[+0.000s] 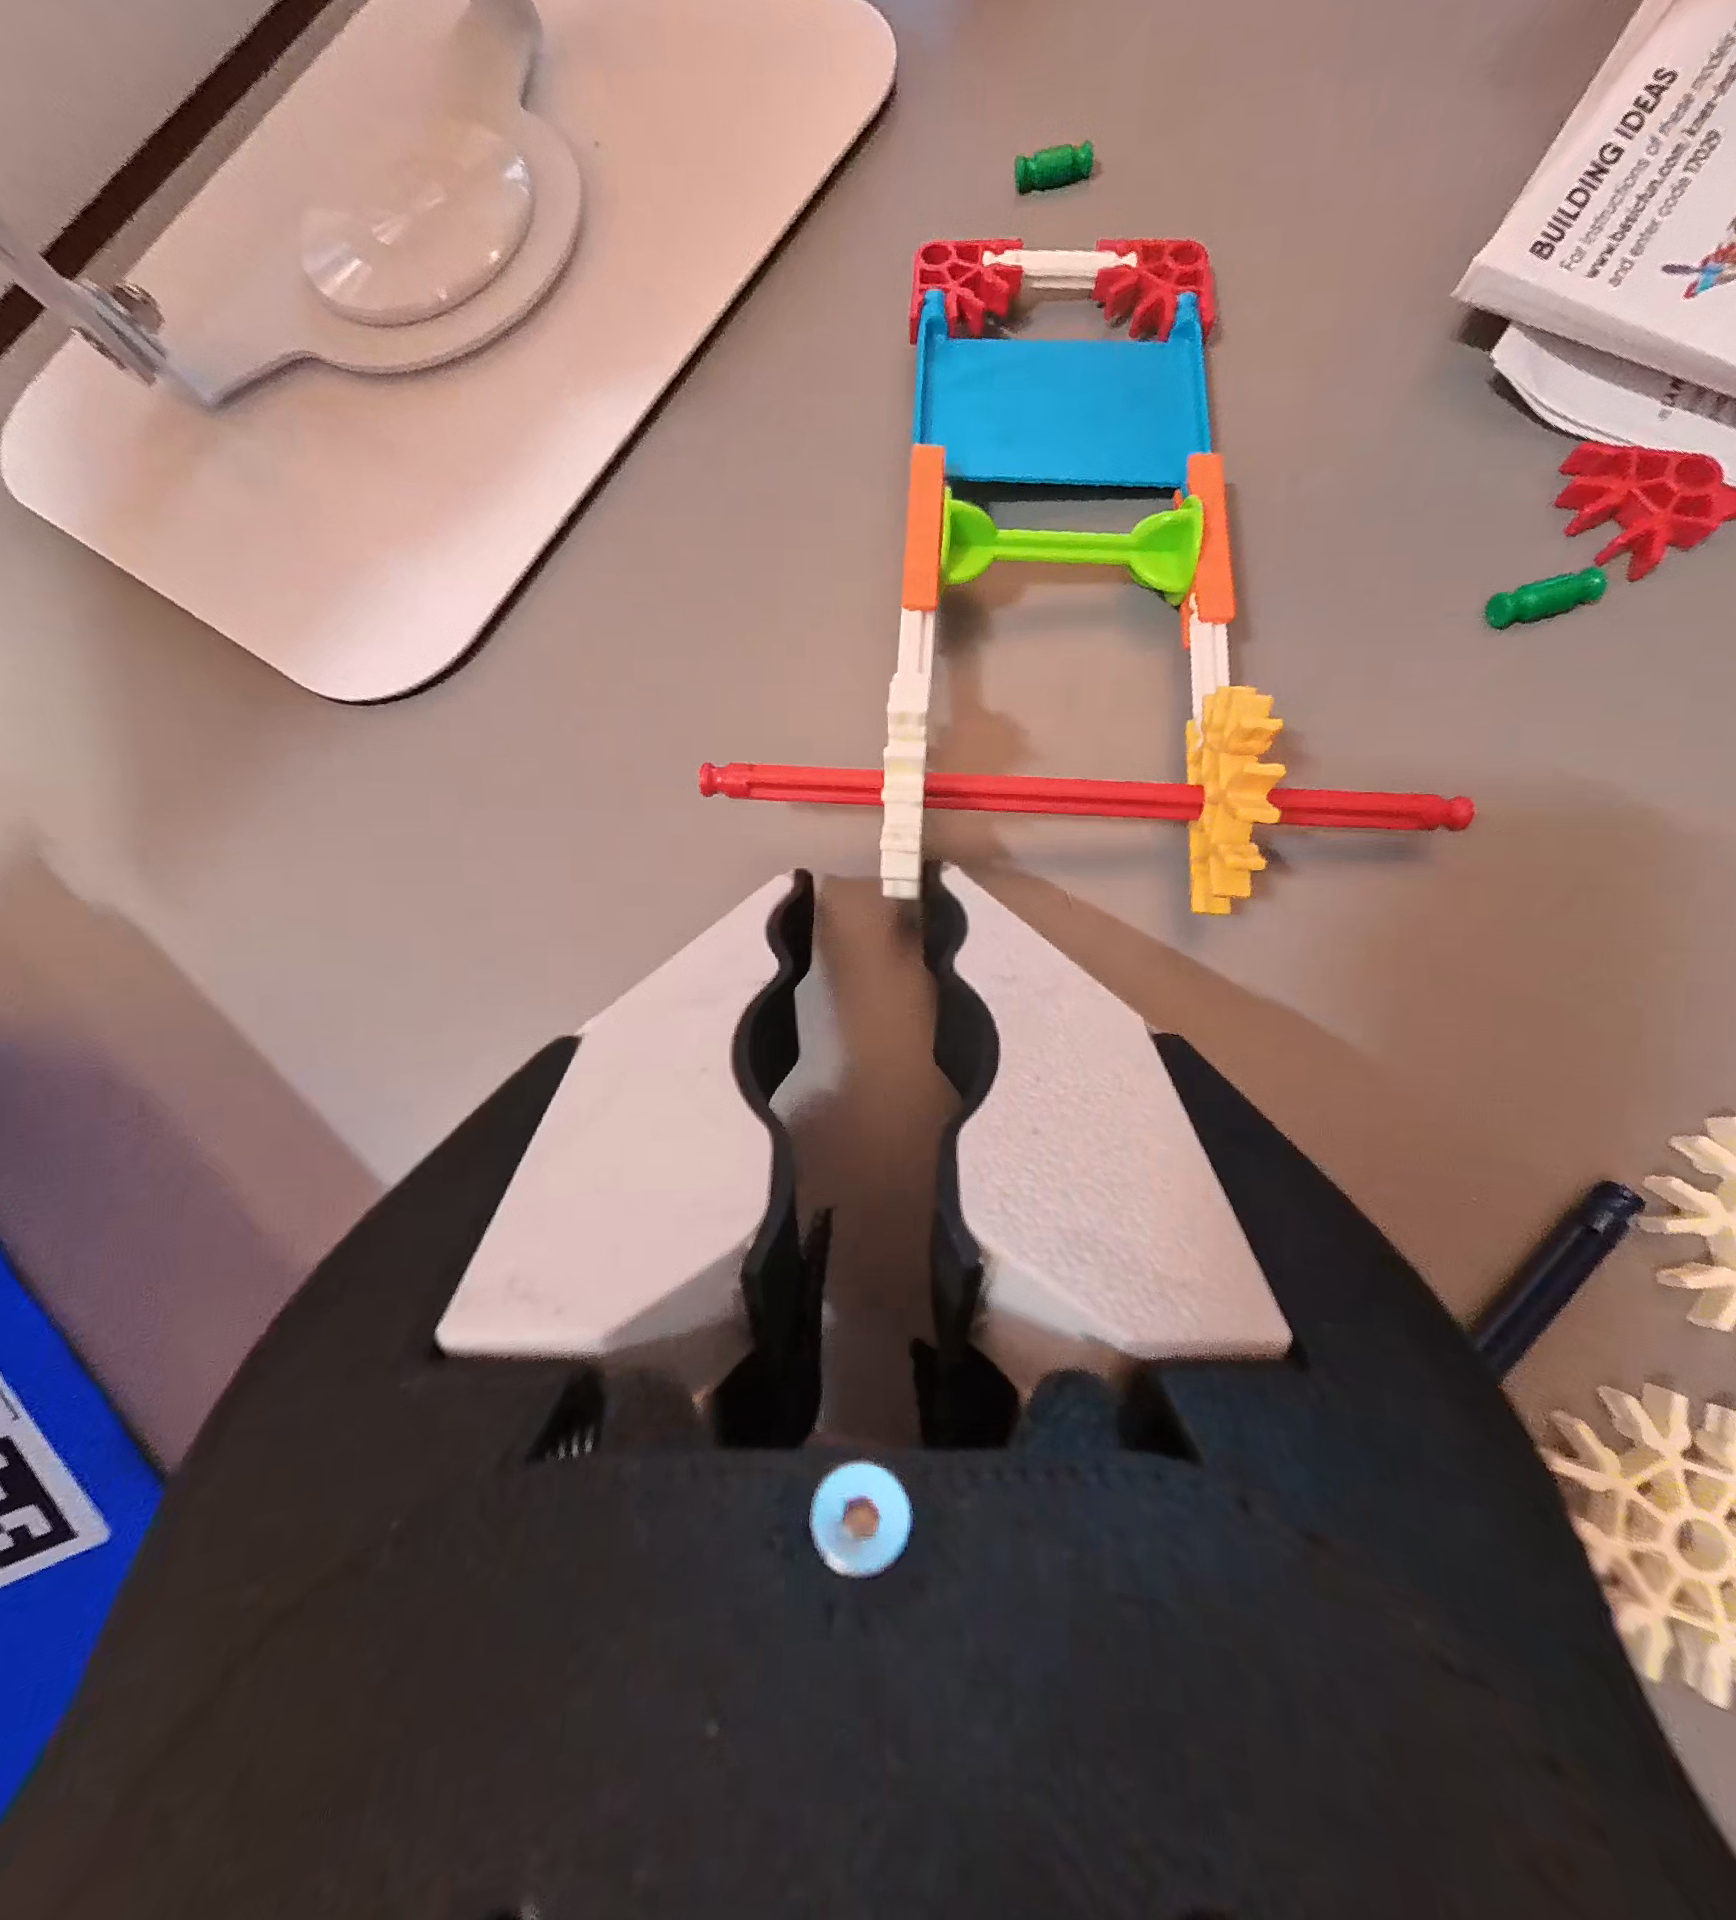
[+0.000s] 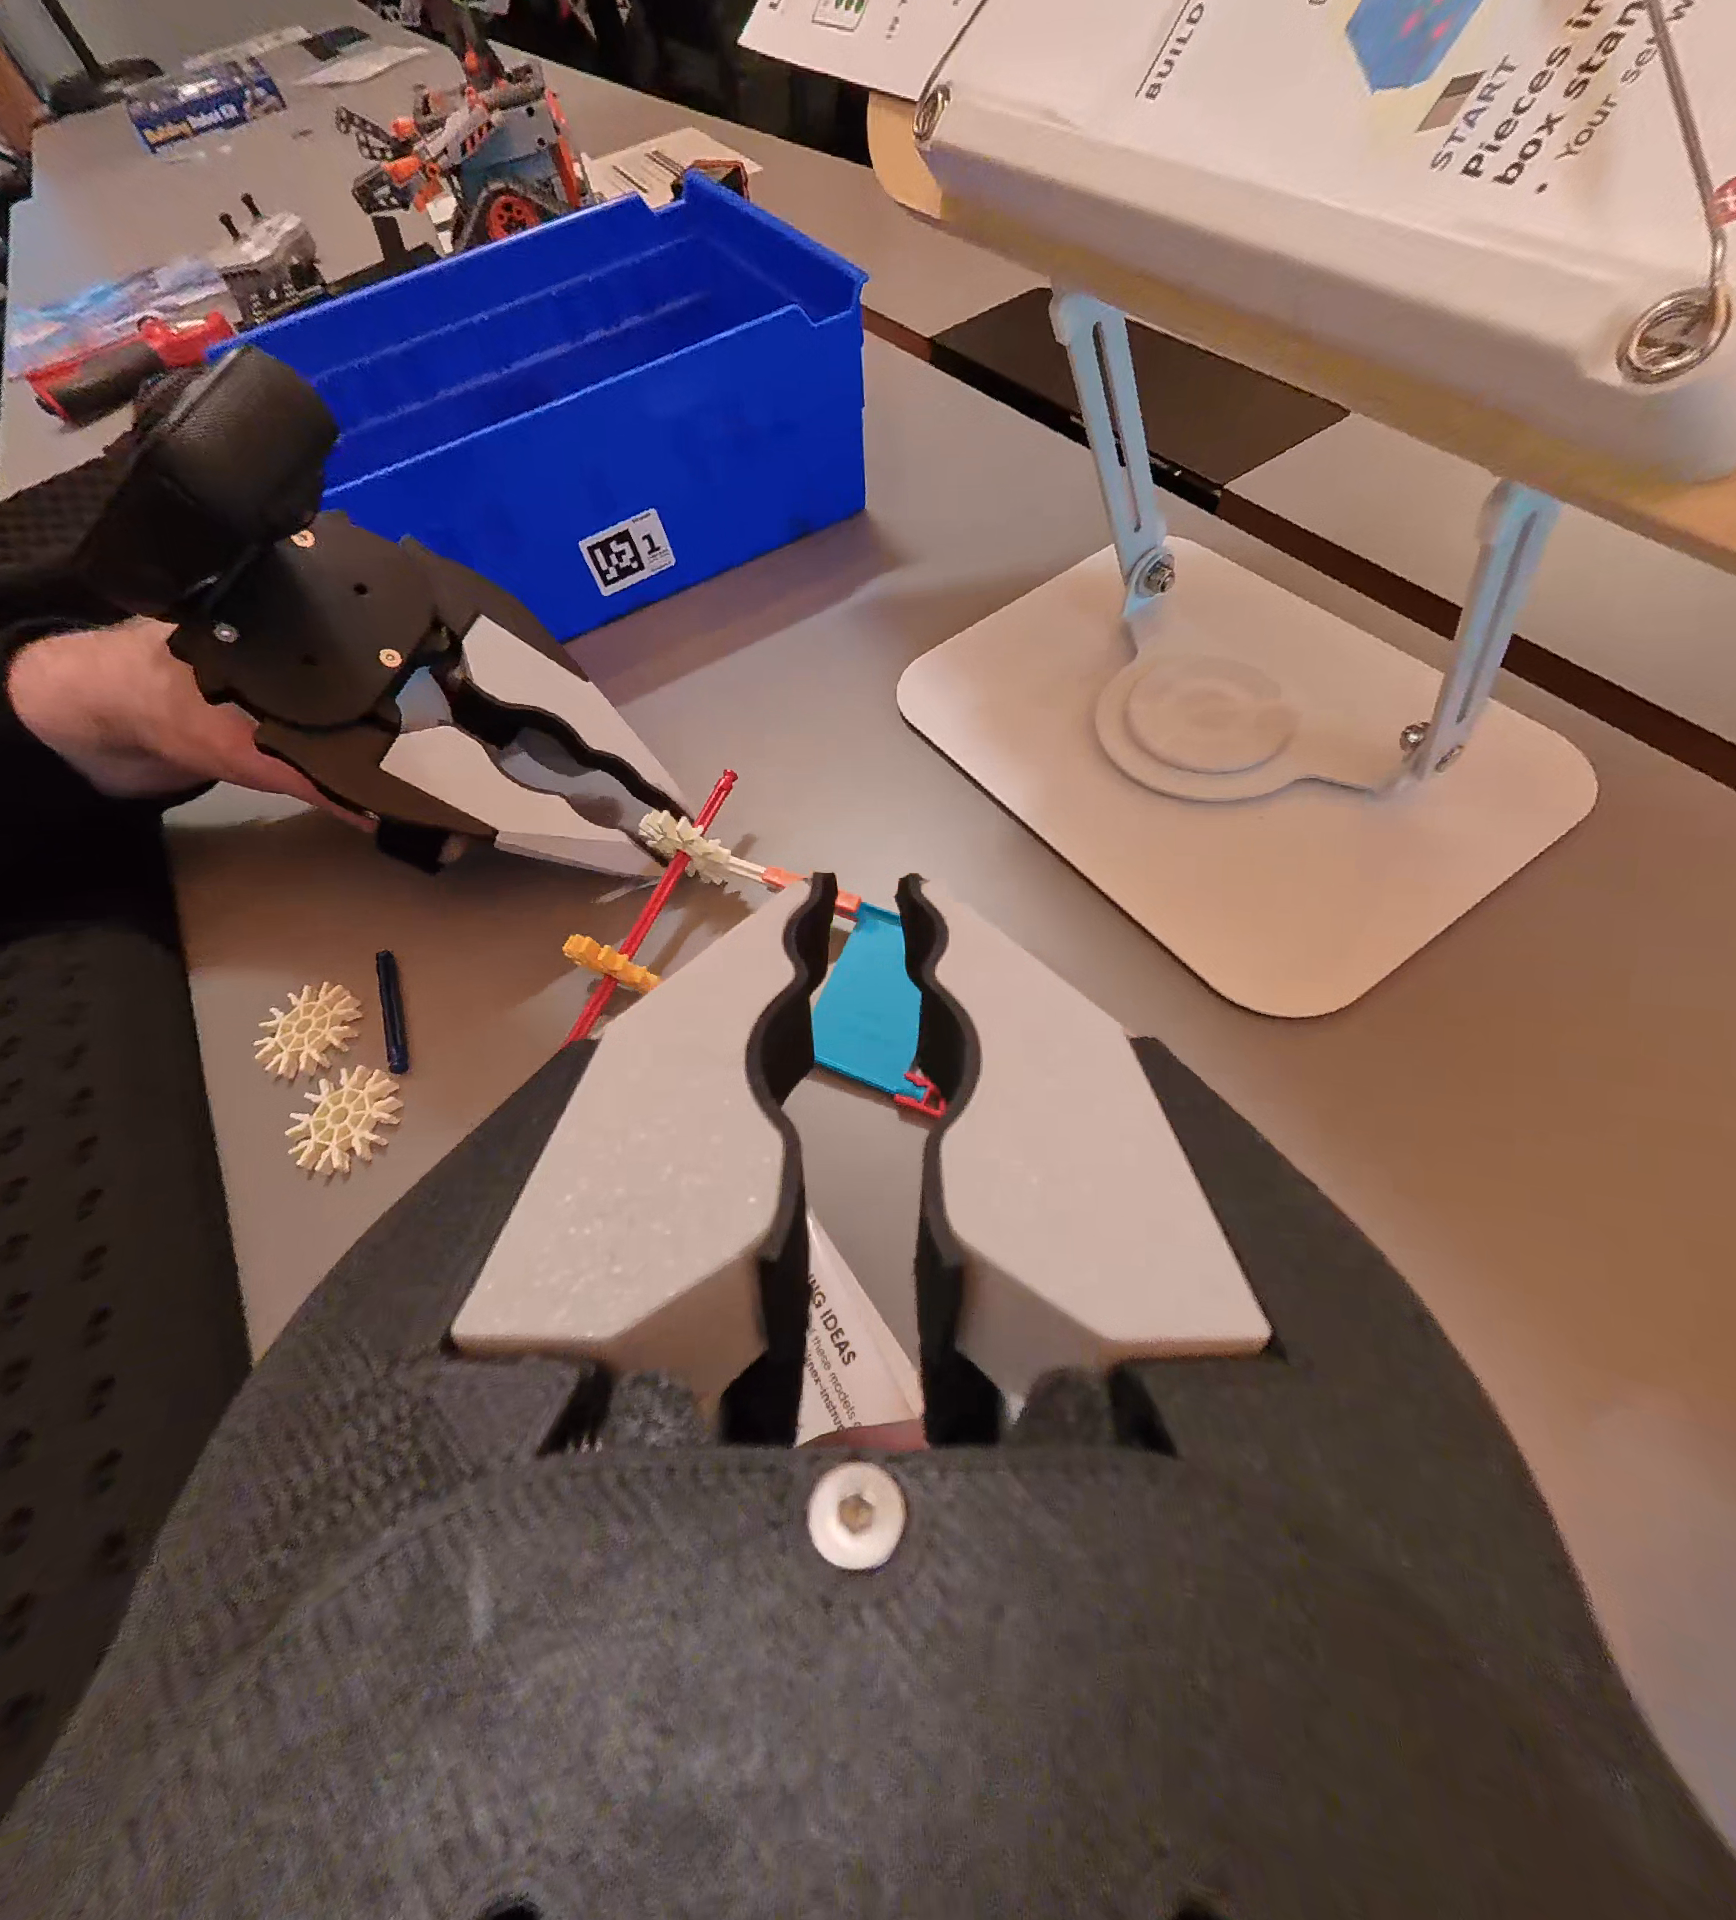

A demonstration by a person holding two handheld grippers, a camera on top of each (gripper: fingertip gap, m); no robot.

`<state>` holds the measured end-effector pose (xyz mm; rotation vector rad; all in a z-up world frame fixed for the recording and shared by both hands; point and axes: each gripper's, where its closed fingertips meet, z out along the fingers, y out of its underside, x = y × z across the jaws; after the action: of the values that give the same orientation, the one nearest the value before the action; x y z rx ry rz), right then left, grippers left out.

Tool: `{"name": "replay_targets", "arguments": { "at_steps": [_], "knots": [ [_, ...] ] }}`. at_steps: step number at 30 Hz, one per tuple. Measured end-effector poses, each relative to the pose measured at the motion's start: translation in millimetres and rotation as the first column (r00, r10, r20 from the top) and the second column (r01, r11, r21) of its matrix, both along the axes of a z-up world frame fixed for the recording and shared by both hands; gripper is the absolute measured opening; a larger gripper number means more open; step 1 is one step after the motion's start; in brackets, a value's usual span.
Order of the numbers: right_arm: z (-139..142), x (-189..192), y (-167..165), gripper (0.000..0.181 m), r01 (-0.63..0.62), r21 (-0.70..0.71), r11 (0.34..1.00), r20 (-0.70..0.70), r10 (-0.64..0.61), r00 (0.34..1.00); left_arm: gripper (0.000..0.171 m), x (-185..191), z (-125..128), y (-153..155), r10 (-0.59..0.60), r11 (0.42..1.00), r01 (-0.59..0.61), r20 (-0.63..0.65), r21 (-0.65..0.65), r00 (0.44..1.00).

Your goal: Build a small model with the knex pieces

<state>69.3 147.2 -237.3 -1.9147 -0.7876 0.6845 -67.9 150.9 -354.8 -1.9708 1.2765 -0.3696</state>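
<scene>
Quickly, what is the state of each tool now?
Left tool: open, tips at the white snowflake connector.
Right tool: open, holding nothing.

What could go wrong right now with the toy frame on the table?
The left hand-held gripper sits at the white snowflake connector on the red rod; a push could slide the whole frame. The yellow connector might slip along the rod. The right hand-held gripper hovers open above the blue panel and could bump it.

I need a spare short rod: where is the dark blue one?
In the right wrist view the short dark blue rod lies on the grey table, at left, just right of two cream snowflake connectors.
</scene>
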Motion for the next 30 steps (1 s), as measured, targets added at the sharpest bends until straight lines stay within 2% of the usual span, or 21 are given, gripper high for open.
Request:
{"name": "replay_targets", "arguments": {
  "at_steps": [6,10,14,16,20,24,30],
  "knots": [
    [-9,-1,2,0.011,0.001,-0.002,1.0,0.04,-0.001,0.999,0.006,-1,0,3,-0.004,0.999,0.005,-0.025,0.043,1.0],
    [-13,-2,2,0.011,0.0,-0.001,1.0,0.053,0.0,0.999,0.005,-5,-2,9,0.002,0.996,0.005,-0.076,0.093,0.997],
    [-16,-5,1,0.011,-0.003,0.004,1.0,0.069,0.003,0.998,0.009,-10,0,13,0.031,0.995,-0.024,-0.073,0.095,0.997],
    [-16,-4,2,0.011,-0.001,0.008,1.0,0.07,0.0,0.998,0.023,-11,3,14,0.043,0.994,-0.037,-0.059,0.098,0.997],
    [-12,-2,3,0.01,0.011,0.023,1.0,0.06,-0.012,0.998,0.041,-6,17,12,0.044,0.99,-0.039,-0.03,0.136,0.999],
    [-11,0,3,0.009,0.018,0.038,0.999,0.066,-0.021,0.998,0.041,-2,38,5,0.016,0.977,-0.012,-0.017,0.213,1.0],
    [-17,-1,5,0.009,0.021,0.044,0.999,0.087,-0.025,0.996,0.037,-5,81,-15,-0.036,0.954,0.02,0.05,0.298,0.998]
  ]
}}
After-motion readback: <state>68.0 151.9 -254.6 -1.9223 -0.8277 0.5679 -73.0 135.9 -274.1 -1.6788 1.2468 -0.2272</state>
